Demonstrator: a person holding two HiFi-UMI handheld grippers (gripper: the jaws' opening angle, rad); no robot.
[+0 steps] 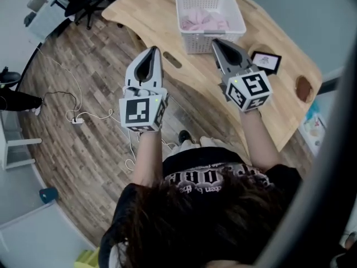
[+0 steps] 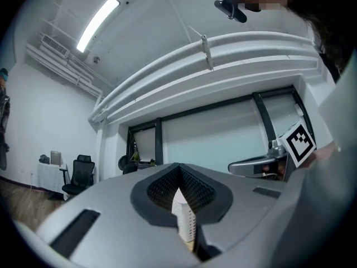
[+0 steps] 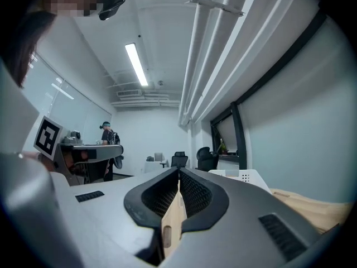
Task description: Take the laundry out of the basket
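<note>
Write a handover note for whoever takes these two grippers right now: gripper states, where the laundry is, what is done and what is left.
Left gripper: jaws together, empty, held up in front of the table.
Right gripper: jaws together, empty, tip close to the basket's near wall.
Basket: white, upright on the wooden table.
Laundry: pink, lying inside the basket.
Done: nothing taken out yet.
Left: open a gripper, reach in over the rim, grasp the laundry and lift it out.

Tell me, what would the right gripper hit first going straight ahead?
Most likely the white basket, just ahead of the right gripper; it might be tilted enough to pass over.
</note>
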